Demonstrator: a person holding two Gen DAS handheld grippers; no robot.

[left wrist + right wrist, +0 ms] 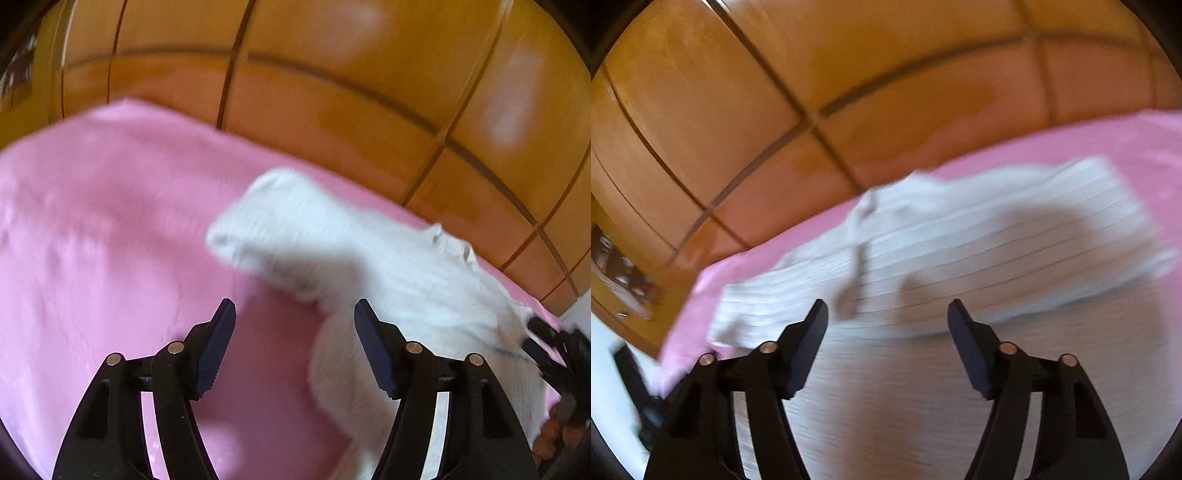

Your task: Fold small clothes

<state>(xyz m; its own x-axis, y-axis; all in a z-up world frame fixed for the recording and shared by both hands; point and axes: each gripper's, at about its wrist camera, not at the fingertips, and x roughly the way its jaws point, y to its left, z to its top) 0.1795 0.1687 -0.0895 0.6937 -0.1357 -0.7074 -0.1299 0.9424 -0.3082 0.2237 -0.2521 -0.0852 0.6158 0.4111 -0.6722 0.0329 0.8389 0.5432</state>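
Note:
A small white ribbed garment [369, 266] lies on a pink cloth [103, 221]; one end is turned over toward the middle. My left gripper [294, 314] is open and empty above the pink cloth, with the garment's left edge under its right finger. My right gripper [887, 314] is open and empty, hovering over the same garment [979, 251], whose thin stripes and folded layers show below it. The right gripper also shows at the far right of the left wrist view [550, 350]. Both views are blurred by motion.
The pink cloth [1145, 147] covers the work surface. Behind it stand orange-brown wooden cabinet doors [332, 92] with dark seams. A white floor or surface [605, 369] and a dark object show at the left of the right wrist view.

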